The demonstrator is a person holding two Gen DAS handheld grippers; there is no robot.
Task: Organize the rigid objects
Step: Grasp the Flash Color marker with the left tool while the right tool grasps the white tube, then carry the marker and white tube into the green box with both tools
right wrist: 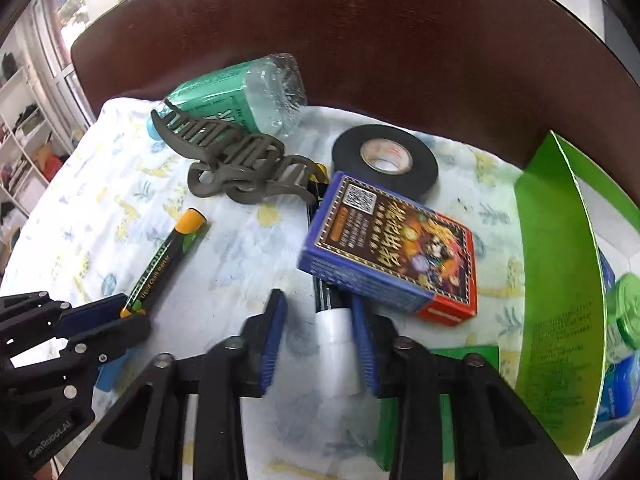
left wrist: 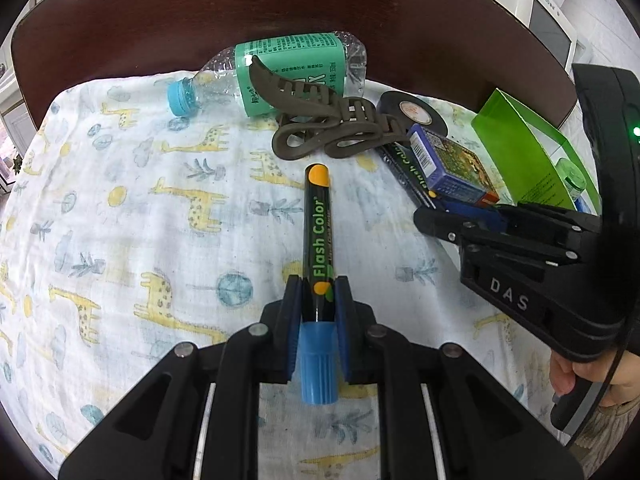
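**Camera placement: two wrist fisheyes, low over the cloth**

Left wrist view: looks forward along its own fingers, low and close over the giraffe-print cloth (left wrist: 120, 208), facing the dark wooden backboard (left wrist: 200, 12). Right wrist view: same low, close stance from further right, angled slightly leftward at that backboard (right wrist: 400, 40).

Shared ground: plastic bottle (left wrist: 288, 72) (right wrist: 240, 96), brown hair claw (left wrist: 328, 124) (right wrist: 240, 168), black tape roll (left wrist: 412, 112) (right wrist: 384, 160), blue card box (left wrist: 452, 168) (right wrist: 392, 252), green carton (left wrist: 524, 148) (right wrist: 560, 280). Each view catches the other gripper at its edge.
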